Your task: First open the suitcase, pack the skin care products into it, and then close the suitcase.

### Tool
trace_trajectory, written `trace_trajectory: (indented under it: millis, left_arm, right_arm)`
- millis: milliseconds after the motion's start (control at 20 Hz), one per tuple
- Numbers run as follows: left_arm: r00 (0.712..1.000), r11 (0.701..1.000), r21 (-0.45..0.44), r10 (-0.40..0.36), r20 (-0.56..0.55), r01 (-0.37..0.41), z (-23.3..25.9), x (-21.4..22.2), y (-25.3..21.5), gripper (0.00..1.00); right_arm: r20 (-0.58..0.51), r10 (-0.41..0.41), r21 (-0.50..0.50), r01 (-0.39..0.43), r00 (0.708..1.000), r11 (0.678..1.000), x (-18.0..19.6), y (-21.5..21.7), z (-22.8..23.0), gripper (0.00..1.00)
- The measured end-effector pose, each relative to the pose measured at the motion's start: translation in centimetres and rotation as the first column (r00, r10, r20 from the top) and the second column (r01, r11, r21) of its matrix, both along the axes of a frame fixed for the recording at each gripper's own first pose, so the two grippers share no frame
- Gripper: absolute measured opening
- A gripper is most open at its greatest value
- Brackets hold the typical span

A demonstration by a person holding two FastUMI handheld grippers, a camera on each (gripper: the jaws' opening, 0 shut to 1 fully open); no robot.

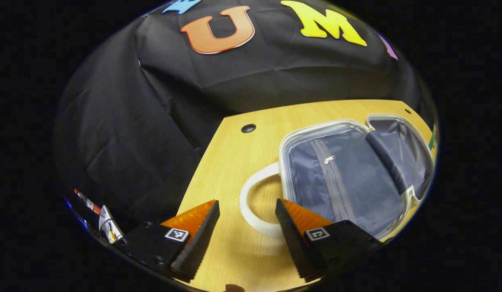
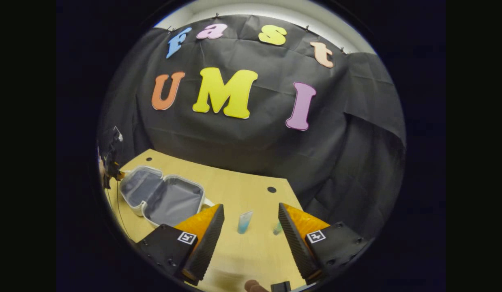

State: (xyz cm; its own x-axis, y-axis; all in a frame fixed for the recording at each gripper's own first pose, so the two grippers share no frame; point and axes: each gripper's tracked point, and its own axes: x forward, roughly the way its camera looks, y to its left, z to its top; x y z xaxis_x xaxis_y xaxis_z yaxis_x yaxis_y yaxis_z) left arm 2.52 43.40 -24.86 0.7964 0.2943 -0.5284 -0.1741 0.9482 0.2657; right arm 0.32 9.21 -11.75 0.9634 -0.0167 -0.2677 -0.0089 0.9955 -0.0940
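The small white suitcase (image 1: 348, 178) lies open on the wooden table (image 1: 234, 162), grey lining up, its white handle (image 1: 251, 202) reaching toward me. My left gripper (image 1: 247, 213) is open just above the table, its fingers on either side of the handle's near end without touching it. In the right gripper view the open suitcase (image 2: 164, 196) sits at the left. A blue tube (image 2: 245, 222) stands upright on the table ahead of my open right gripper (image 2: 251, 219), and a small greenish bottle (image 2: 277, 228) stands beside the right finger.
The table (image 2: 234, 182) has round holes (image 1: 248, 128) near its back edge, with the black cloth wall close behind. Off the table's left edge some cables and small items (image 1: 101, 215) hang low. The other gripper and a hand (image 2: 109, 166) show at the far left.
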Motion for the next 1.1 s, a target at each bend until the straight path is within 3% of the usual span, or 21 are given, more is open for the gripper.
trace_trajectory:
  millis: [50, 250, 450, 600, 800, 1000, 1100]
  left_arm:
    - [1.000, 1.000, -0.011, -0.005, 0.016, 0.005, 0.7, -0.3, -1.3, 0.99]
    - [0.993, 0.992, -0.072, -0.095, 0.064, 0.099, 2.7, -0.5, -9.7, 0.99]
    - [0.968, 0.962, -0.125, -0.231, 0.097, 0.242, 3.7, -0.1, -20.9, 0.99]
    - [0.933, 0.916, -0.178, -0.345, 0.101, 0.359, 3.5, 0.4, -30.3, 0.99]
    - [0.860, 0.831, -0.222, -0.501, 0.099, 0.510, 3.0, 0.9, -42.1, 0.99]
    - [0.781, 0.749, -0.236, -0.619, 0.085, 0.619, 2.0, 0.9, -51.3, 0.99]
    - [0.757, 0.723, -0.248, -0.650, 0.075, 0.645, 1.2, 1.2, -54.4, 0.99]
  right_arm:
    - [0.002, 0.006, -0.001, -0.006, 1.000, 1.000, 0.3, -0.6, 0.0, 0.80]
    - [0.028, 0.008, 0.018, -0.008, 1.000, 1.000, 1.4, -3.6, -0.1, 0.80]
    - [0.008, -0.007, 0.021, 0.007, 1.000, 1.000, 2.4, -7.6, -0.7, 0.80]
    - [0.014, -0.022, 0.010, 0.022, 1.000, 1.000, 2.9, -10.8, -0.9, 0.80]
    - [-0.008, -0.072, -0.007, 0.071, 0.997, 0.997, 3.4, -15.9, -1.9, 0.80]
    - [-0.030, -0.101, -0.029, 0.100, 0.994, 0.995, 3.3, -20.0, -2.9, 0.79]
    - [-0.047, -0.103, -0.045, 0.101, 0.994, 0.994, 3.1, -21.6, -3.8, 0.80]
